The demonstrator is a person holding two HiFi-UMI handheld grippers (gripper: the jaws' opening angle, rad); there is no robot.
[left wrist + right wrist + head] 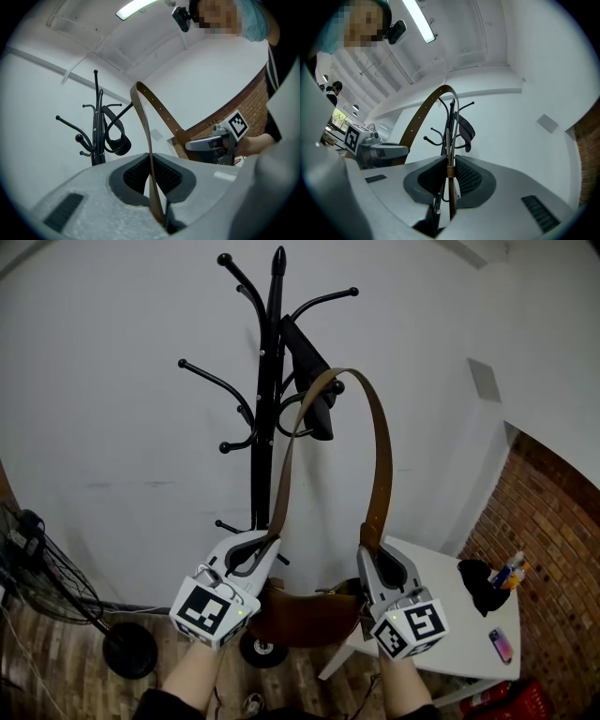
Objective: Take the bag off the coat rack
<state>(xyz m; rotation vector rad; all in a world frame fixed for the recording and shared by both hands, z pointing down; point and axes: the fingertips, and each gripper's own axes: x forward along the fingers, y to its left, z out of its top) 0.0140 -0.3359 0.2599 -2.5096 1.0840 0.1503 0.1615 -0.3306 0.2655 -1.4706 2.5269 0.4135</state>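
- The left claw (151, 174) is pressed together on the brown strap (157, 107) of the bag. The strap runs up edge-on between its pads.
- The right claw (449, 174) pinches the other leg of the same strap, at a small band round it, with the pads slightly apart.
- The bag (305, 615) hangs low between the two claws, in front of the foot of the coat rack (267, 418). Nothing of what is inside it shows.
- The strap arches up from both claws, and its top is just beside a hook of the rack. I cannot tell whether it touches that hook.
- A black cap (314, 390) hangs on the rack behind the strap's arch.
- To the right, a white tabletop (450, 638) carries a black bundle (480, 585) and a phone (502, 645).
- A red basket (514, 701) sits on the floor by the tabletop; its contents are out of view.
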